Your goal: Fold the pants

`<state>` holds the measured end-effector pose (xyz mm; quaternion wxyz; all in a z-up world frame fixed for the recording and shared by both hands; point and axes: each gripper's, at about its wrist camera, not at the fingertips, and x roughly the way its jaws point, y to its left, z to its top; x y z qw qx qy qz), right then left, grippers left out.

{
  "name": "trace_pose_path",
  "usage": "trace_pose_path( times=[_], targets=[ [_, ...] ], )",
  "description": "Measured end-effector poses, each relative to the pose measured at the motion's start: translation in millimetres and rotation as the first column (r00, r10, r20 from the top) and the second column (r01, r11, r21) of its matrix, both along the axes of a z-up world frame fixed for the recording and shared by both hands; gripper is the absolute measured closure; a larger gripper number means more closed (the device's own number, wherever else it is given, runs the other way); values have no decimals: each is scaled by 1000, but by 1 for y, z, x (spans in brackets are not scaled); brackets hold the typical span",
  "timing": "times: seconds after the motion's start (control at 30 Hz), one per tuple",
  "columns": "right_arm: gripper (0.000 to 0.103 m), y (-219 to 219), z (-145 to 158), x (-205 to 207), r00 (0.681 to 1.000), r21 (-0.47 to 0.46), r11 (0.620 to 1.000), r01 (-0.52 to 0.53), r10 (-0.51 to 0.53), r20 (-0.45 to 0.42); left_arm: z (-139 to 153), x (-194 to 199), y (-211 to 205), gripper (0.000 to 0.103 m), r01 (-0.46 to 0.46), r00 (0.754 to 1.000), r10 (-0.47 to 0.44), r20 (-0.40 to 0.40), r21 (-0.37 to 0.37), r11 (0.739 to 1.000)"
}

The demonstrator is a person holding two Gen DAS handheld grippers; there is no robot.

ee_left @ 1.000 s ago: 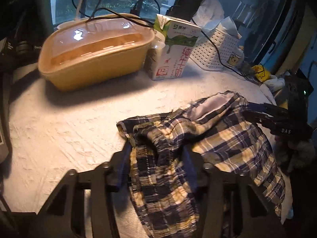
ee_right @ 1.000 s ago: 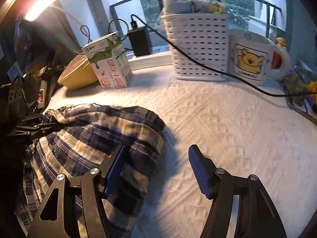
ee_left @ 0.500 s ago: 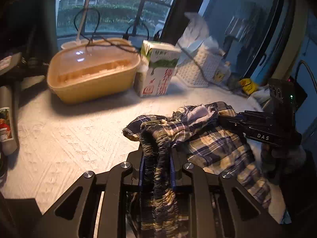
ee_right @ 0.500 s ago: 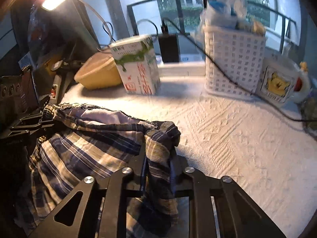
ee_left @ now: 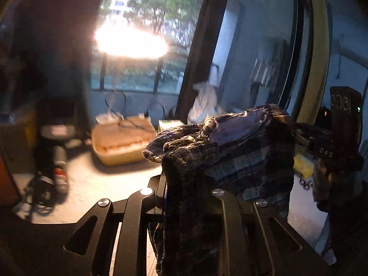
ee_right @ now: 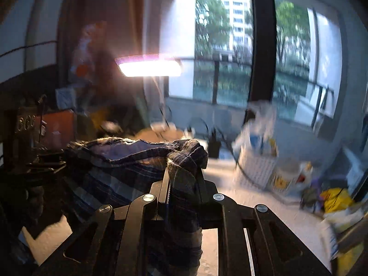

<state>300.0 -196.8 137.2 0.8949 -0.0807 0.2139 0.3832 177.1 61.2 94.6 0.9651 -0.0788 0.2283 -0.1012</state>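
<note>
Pants (ee_left: 241,151) hang above the table (ee_left: 96,184), stretched between the left gripper (ee_left: 184,184) at one waistband end and the right gripper (ee_right: 181,179) at the other. In the left wrist view, a lidded container (ee_left: 122,142) sits on the table behind the pants, left of a milk carton (ee_left: 170,123). In the right wrist view, a basket (ee_right: 257,161) stands right of the pants, a mug (ee_right: 287,177) just right of it. A lamp (ee_right: 149,67) hangs above the table, before the window (ee_right: 225,46).

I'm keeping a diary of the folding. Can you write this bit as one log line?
step: lifting pants | left gripper: shut on pants | right gripper: shut on pants | pants: hanging between both
</note>
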Motion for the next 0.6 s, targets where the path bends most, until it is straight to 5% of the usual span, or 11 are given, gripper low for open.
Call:
trace_pose_path(
  times=[0.3, 0.6],
  targets=[
    [86, 13, 73, -91, 977, 75, 993, -96, 80, 197, 69, -95, 16, 87, -143, 977, 129, 170, 69, 987],
    [86, 54, 98, -147, 949, 120, 964, -235, 201, 244, 99, -164, 50, 87, -307, 942, 271, 199, 183, 934]
  ],
)
